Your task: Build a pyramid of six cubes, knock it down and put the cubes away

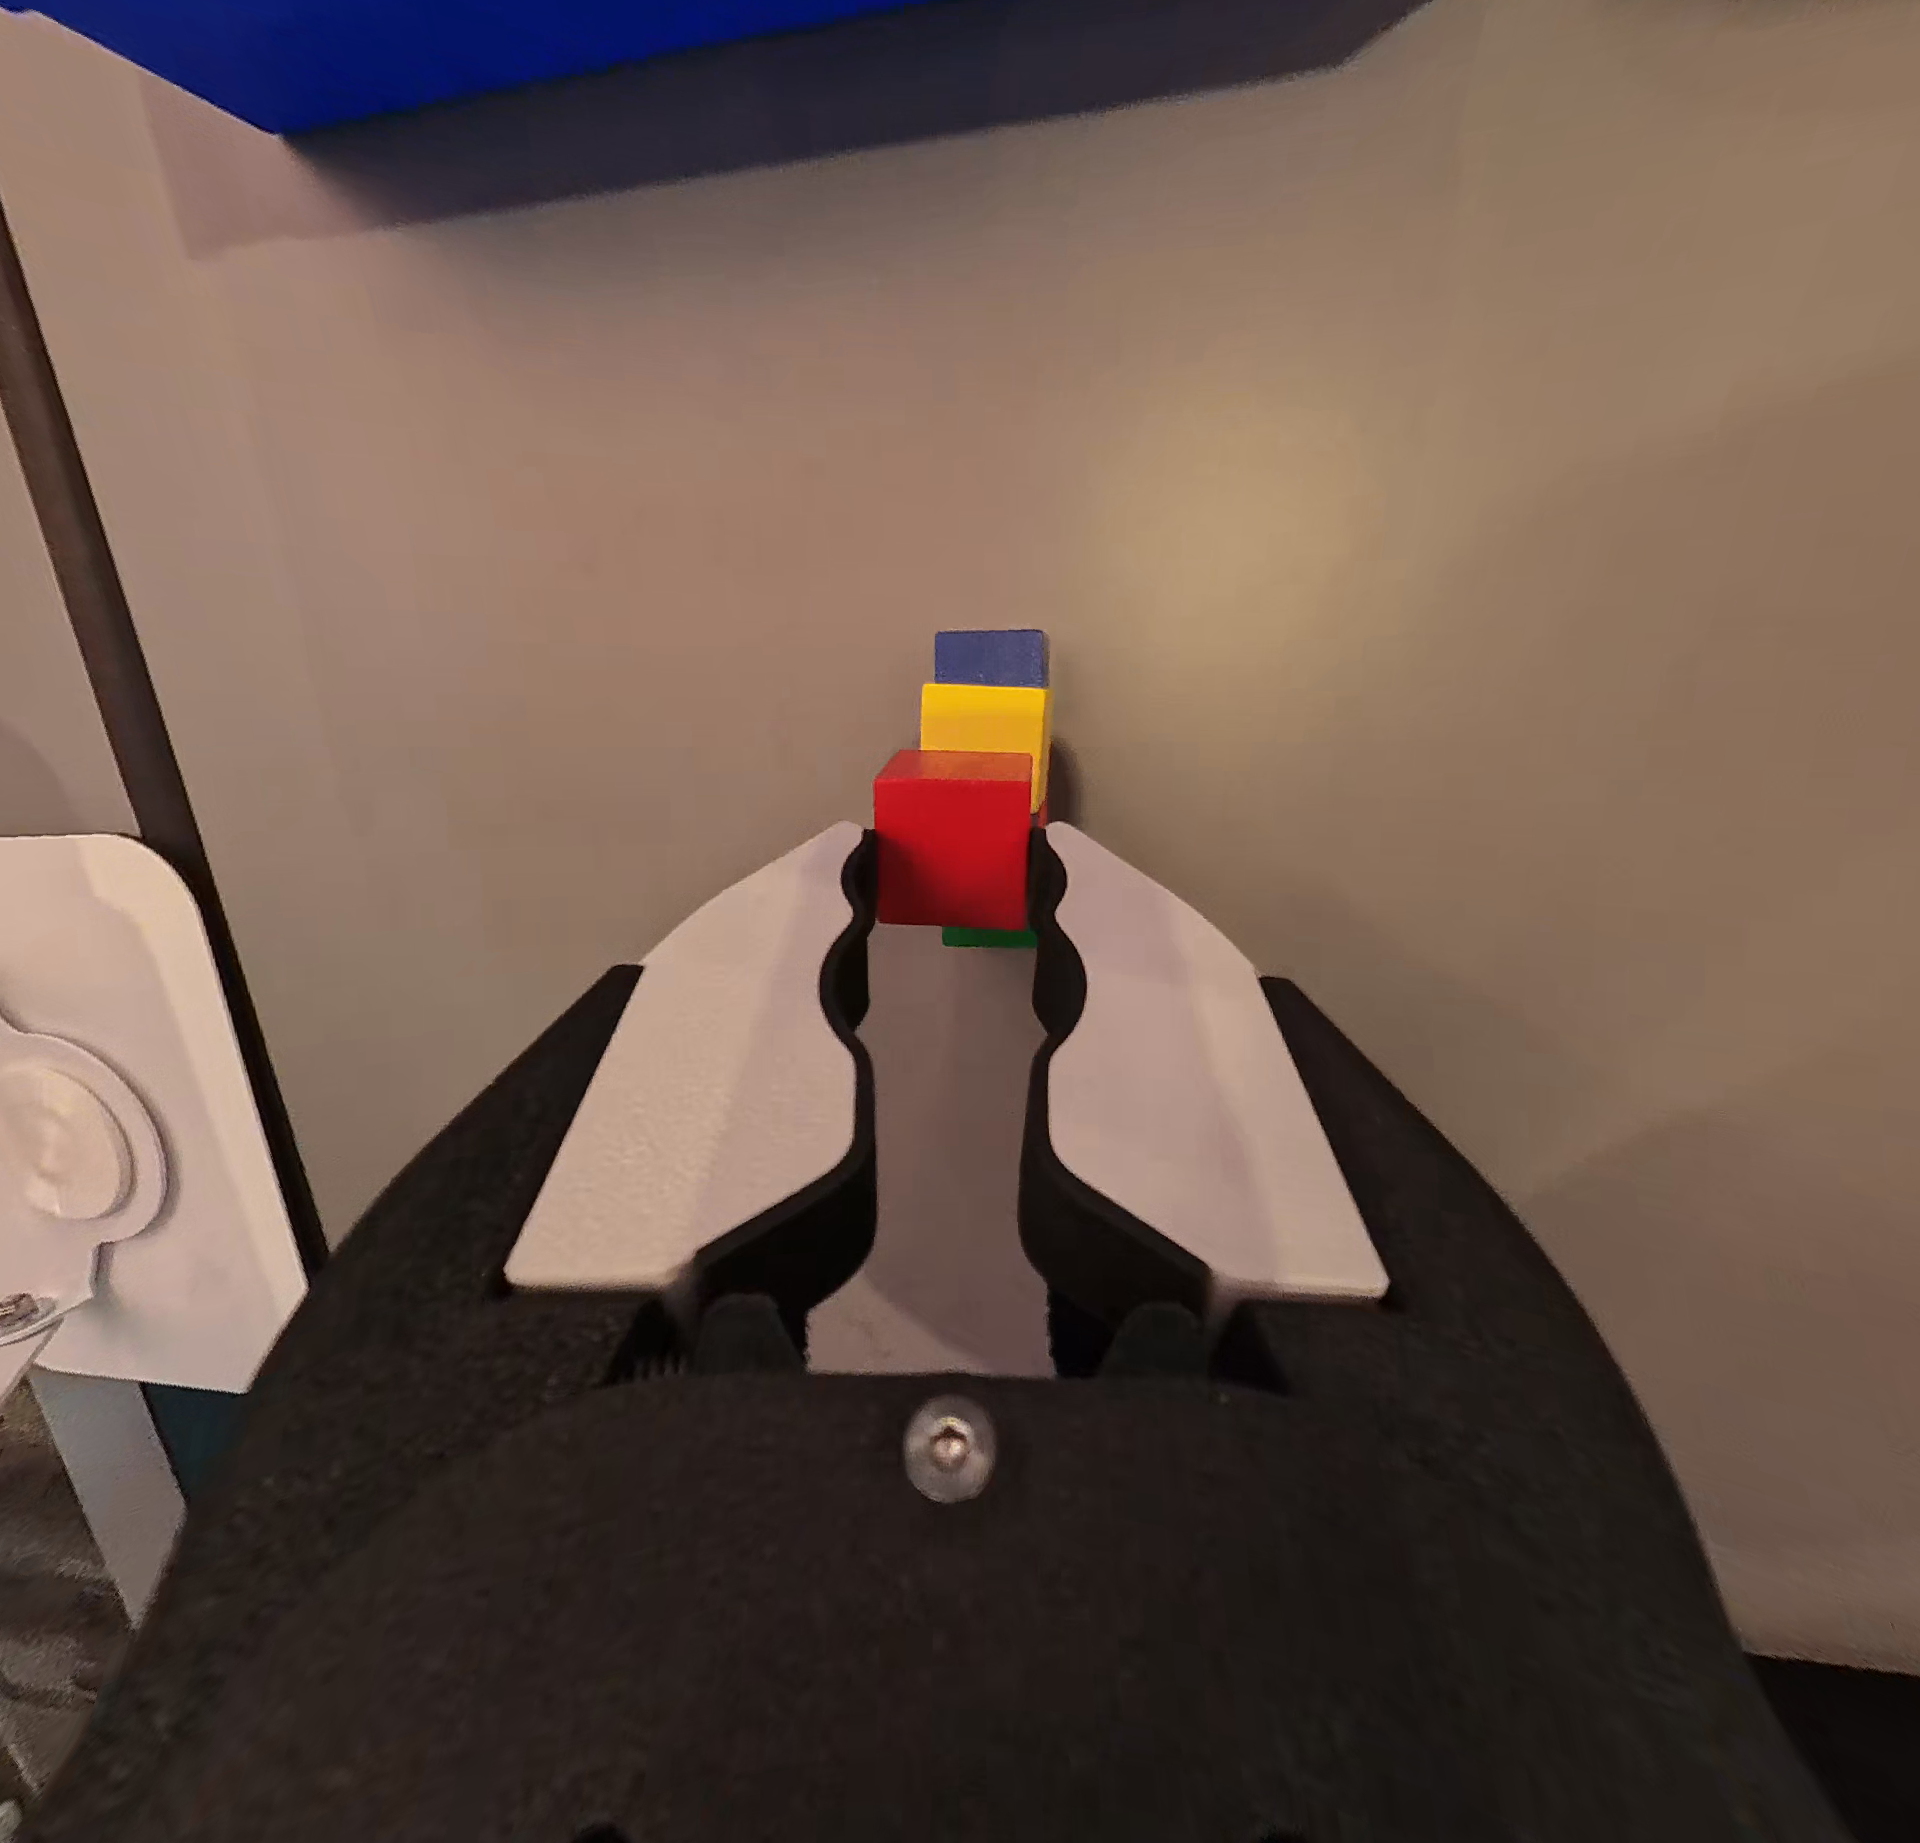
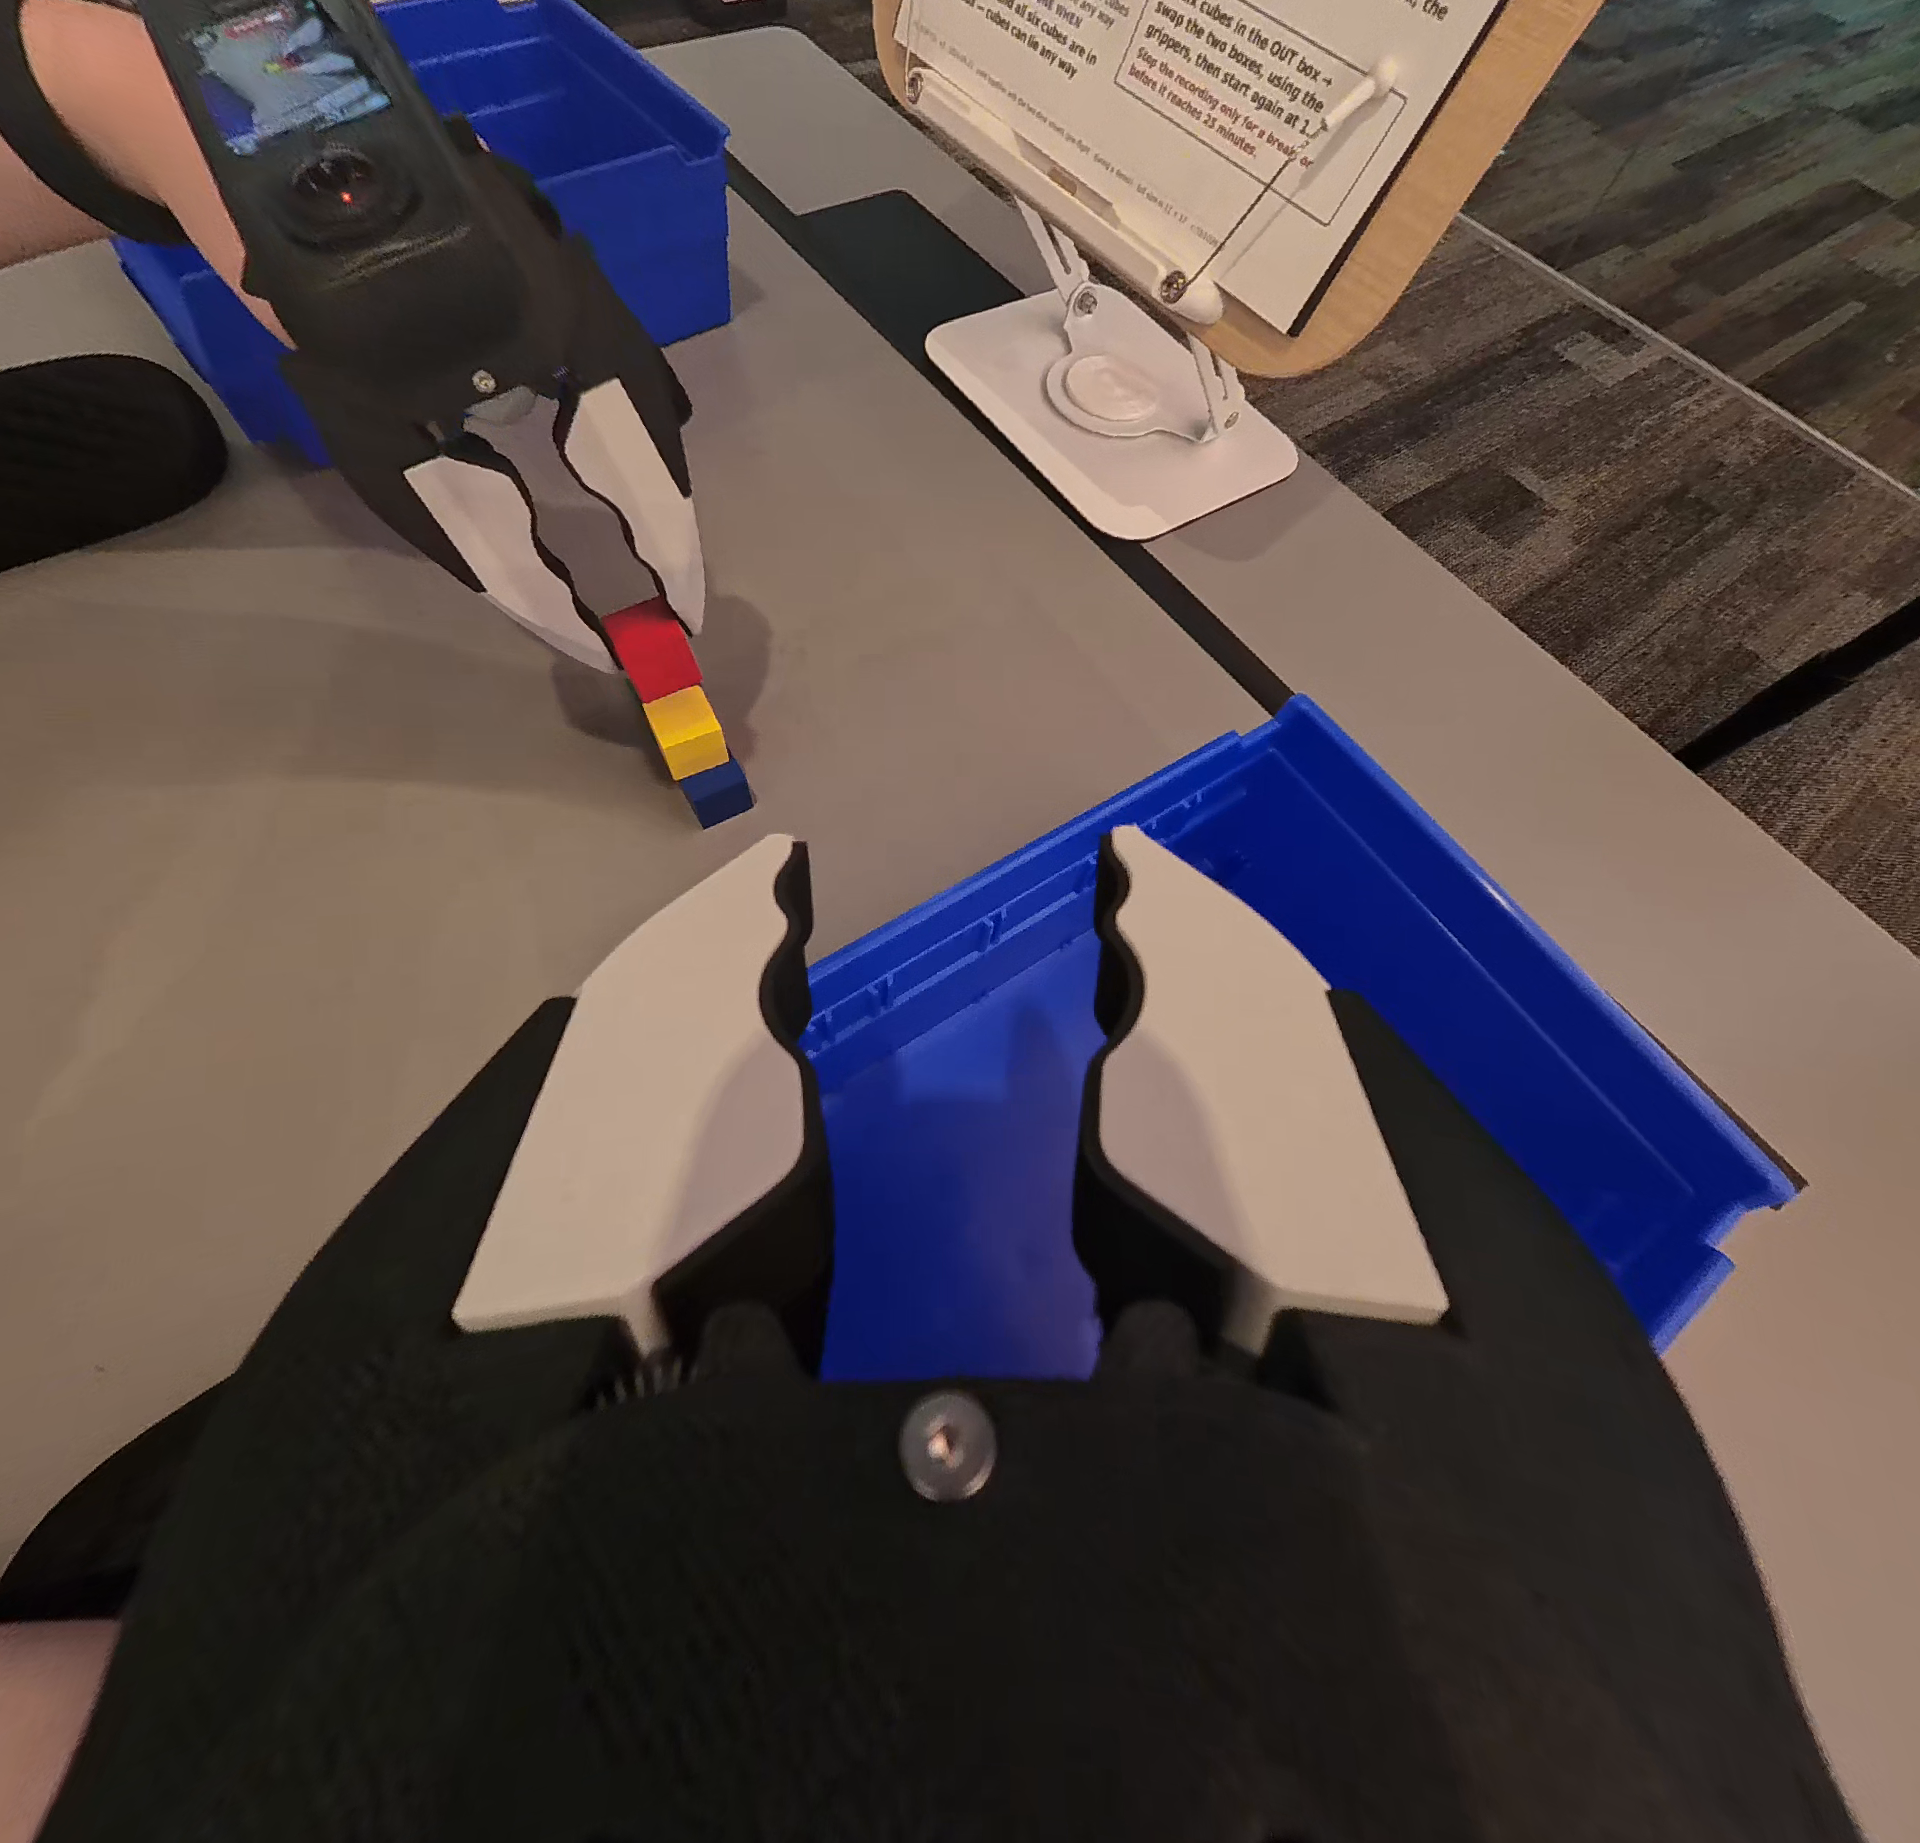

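Left fingers: clamped on the red cube, over the green cube.
Row: yellow cube and blue cube run straight ahead on the counter, touching.
Right fingers: spread, holding nothing, above the near blue bin, farther from the cubes.

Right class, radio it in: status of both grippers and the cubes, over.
Left gripper shut on red cube, over the green cube. Right gripper open, empty, above near blue bin. Yellow cube and blue cube in row. Nothing blocking.
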`<state>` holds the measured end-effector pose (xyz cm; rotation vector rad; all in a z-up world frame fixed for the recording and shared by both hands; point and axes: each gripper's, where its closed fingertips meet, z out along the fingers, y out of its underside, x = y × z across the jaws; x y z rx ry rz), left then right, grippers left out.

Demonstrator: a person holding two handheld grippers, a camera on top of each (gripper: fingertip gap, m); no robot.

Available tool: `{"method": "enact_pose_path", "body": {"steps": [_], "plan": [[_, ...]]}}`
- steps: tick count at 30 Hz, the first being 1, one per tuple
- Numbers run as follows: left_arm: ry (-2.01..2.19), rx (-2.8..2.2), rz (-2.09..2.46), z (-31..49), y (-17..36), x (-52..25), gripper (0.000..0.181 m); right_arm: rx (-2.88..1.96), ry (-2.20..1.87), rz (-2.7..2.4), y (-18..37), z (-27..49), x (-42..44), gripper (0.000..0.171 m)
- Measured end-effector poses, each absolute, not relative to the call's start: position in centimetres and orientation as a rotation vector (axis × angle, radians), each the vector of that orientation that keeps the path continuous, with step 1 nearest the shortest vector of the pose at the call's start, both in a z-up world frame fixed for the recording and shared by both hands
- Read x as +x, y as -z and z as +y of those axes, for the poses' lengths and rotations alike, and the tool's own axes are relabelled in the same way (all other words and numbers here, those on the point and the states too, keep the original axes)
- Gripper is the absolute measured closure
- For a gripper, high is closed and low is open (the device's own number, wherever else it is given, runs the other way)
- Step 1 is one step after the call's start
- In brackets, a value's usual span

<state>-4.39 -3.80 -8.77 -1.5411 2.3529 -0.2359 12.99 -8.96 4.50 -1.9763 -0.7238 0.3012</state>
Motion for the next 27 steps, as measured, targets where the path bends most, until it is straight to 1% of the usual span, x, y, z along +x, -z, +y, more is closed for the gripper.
{"method": "enact_pose_path", "body": {"steps": [23,24,26,27], "plan": [[0.184,-1.55,2.401,-3.7,10.1,-4.5,0.153,-2.026,-0.335,-0.748,-3.1,-8.9,12.7,0.117],[0.181,-1.557,2.399,-3.6,10.1,-4.5,0.151,-2.022,-0.342,-0.75,-3.2,-8.9,12.7,0.117],[0.154,-1.547,2.392,-3.4,9.9,-4.5,0.136,-2.019,-0.352,-0.749,-3.1,-8.9,12.7,0.117],[0.133,-1.543,2.381,-3.1,9.6,-4.6,0.134,-2.017,-0.354,-0.748,-3.2,-8.9,12.7,0.117]]}}
